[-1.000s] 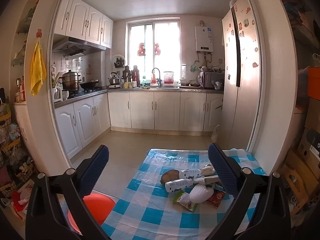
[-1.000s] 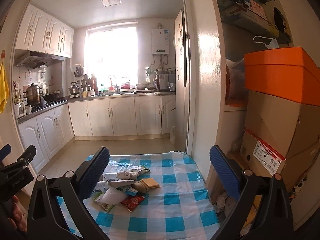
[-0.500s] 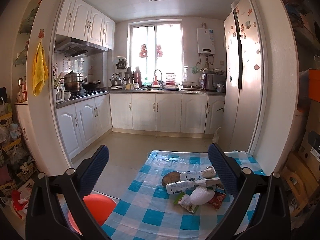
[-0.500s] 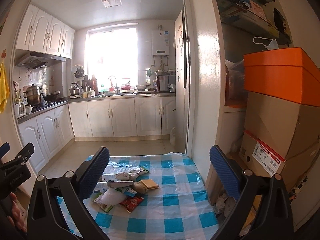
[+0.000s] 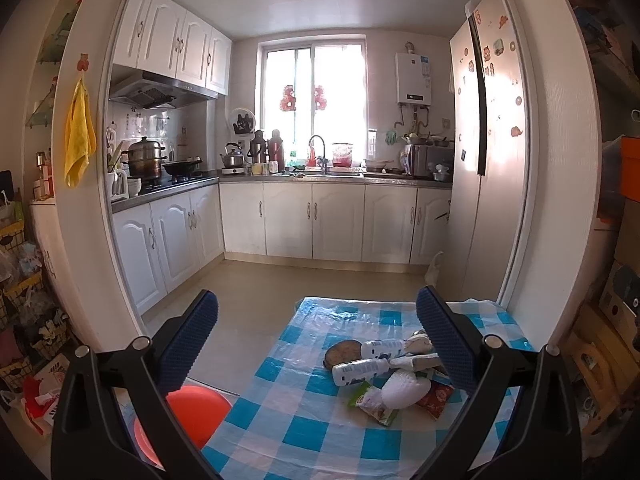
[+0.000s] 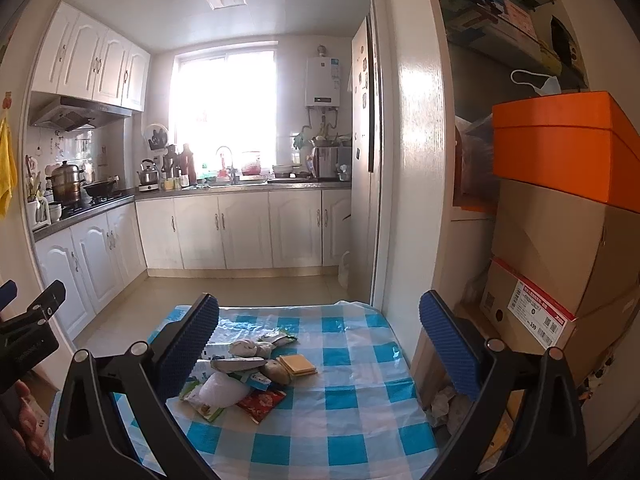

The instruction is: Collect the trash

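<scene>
A heap of trash (image 5: pixel 384 376) lies on a table with a blue-and-white checked cloth (image 5: pixel 304 436): a white plastic bottle (image 5: pixel 360 372), a white crumpled bag (image 5: pixel 404 390), a red wrapper (image 5: pixel 434 396), a green packet (image 5: pixel 370 398). From the right wrist the same heap (image 6: pixel 244 376) shows, with a yellow slab (image 6: pixel 297 364) and red wrapper (image 6: pixel 261 400). My left gripper (image 5: pixel 318 336) is open, held above and short of the heap. Likewise open and empty, my right gripper (image 6: pixel 318 340) hovers over the cloth (image 6: pixel 352 420).
An orange-red bin (image 5: pixel 192 416) stands on the floor left of the table. Stacked cardboard boxes (image 6: pixel 552 248) and an orange box (image 6: pixel 560 144) crowd the right side. Behind the table a kitchen with white cabinets (image 5: pixel 320 220) and a tall fridge (image 5: pixel 488 160) opens up.
Both views have drifted slightly; the heap sits a little lower and nearer in the frames. Both grippers stay open and nothing was picked up.
</scene>
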### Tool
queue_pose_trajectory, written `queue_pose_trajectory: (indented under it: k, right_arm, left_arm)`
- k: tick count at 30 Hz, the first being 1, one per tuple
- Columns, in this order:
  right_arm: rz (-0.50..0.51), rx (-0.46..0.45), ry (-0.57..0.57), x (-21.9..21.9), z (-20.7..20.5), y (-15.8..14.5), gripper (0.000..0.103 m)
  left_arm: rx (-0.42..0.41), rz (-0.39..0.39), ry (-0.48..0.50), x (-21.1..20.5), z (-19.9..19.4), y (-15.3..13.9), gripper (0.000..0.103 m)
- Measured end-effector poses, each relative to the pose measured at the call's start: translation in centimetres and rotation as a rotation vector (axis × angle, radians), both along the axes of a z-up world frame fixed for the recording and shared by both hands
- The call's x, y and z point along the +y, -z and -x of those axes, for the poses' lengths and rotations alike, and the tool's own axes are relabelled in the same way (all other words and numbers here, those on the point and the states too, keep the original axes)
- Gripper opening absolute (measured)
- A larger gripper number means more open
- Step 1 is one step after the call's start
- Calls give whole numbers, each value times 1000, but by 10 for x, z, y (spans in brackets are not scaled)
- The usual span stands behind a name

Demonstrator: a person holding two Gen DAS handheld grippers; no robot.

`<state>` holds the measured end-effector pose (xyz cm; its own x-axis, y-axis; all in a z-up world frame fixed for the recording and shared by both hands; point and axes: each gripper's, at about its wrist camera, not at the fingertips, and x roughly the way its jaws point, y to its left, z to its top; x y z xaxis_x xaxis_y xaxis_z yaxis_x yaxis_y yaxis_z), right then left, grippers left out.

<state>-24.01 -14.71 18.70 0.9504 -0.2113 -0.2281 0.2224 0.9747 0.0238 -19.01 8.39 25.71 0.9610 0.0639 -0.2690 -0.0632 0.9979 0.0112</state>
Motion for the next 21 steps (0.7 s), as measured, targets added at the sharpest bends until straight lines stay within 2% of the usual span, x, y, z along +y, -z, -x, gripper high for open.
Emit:
queue_pose_trajectory:
  k: [21]
  right_arm:
    - [-16, 58, 34, -11, -25, 29, 99]
  left_arm:
    - [38, 24, 30, -3, -12, 16, 100]
